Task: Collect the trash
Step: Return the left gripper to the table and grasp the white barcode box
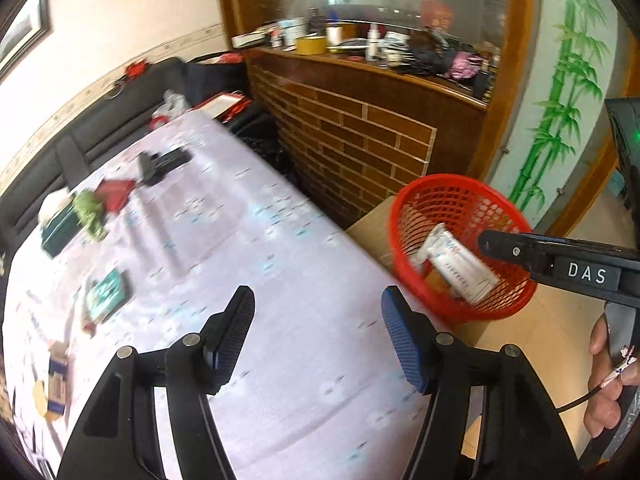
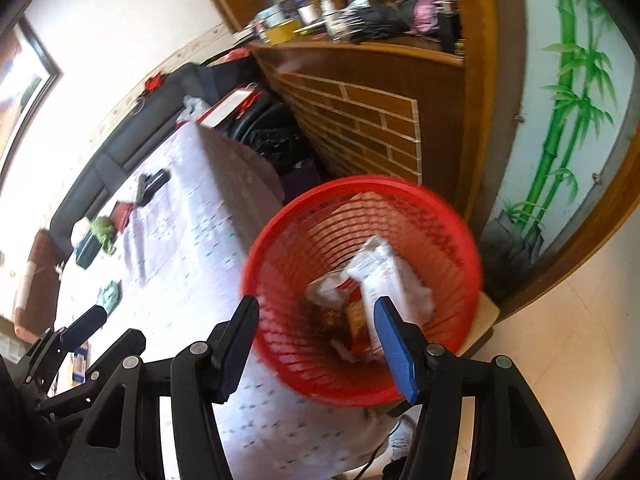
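Observation:
A red mesh basket (image 2: 272,240) stands on a low wooden stand beside the table and holds a white packet (image 2: 384,272) and other wrappers. My right gripper (image 2: 316,304) hangs open just above the basket's near rim, nothing between its blue pads. My left gripper (image 1: 318,300) is open and empty over the white patterned tablecloth (image 1: 248,240), left of the basket (image 1: 516,300). On the cloth's far left lie a crumpled green scrap (image 1: 90,212), a red packet (image 1: 114,192), a teal packet (image 1: 108,294) and a small blue-and-orange box (image 1: 56,380).
A black object (image 1: 160,164) lies at the table's far end. A dark sofa (image 1: 100,120) runs behind the table. A brick-patterned wooden counter (image 1: 360,140) with clutter on top stands beyond the basket. A hand (image 1: 608,380) holds the right gripper's handle.

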A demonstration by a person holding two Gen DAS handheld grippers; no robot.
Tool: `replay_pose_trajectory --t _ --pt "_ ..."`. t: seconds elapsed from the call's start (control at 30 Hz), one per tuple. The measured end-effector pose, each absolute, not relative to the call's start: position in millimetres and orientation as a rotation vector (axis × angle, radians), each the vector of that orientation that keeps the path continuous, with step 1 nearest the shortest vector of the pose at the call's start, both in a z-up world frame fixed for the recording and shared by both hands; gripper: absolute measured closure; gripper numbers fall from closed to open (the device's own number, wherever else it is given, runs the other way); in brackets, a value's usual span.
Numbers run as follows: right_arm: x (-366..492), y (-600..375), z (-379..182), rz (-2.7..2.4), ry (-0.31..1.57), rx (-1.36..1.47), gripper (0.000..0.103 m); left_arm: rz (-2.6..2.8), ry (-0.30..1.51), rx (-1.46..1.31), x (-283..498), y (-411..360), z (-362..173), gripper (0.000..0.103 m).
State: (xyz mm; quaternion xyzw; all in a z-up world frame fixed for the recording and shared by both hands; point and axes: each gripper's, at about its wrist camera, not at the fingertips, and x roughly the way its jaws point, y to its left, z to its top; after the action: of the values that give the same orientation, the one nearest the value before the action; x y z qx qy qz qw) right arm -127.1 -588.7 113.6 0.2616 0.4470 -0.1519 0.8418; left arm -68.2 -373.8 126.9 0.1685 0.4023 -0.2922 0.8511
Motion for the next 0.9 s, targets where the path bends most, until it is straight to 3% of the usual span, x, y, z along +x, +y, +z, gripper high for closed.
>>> replay_pose_trajectory --t 0.9 --pt "-36 -319 77 0.14 1.159 0.269 0.039 -0.068 0.961 0.086 18 -18 84 0.038"
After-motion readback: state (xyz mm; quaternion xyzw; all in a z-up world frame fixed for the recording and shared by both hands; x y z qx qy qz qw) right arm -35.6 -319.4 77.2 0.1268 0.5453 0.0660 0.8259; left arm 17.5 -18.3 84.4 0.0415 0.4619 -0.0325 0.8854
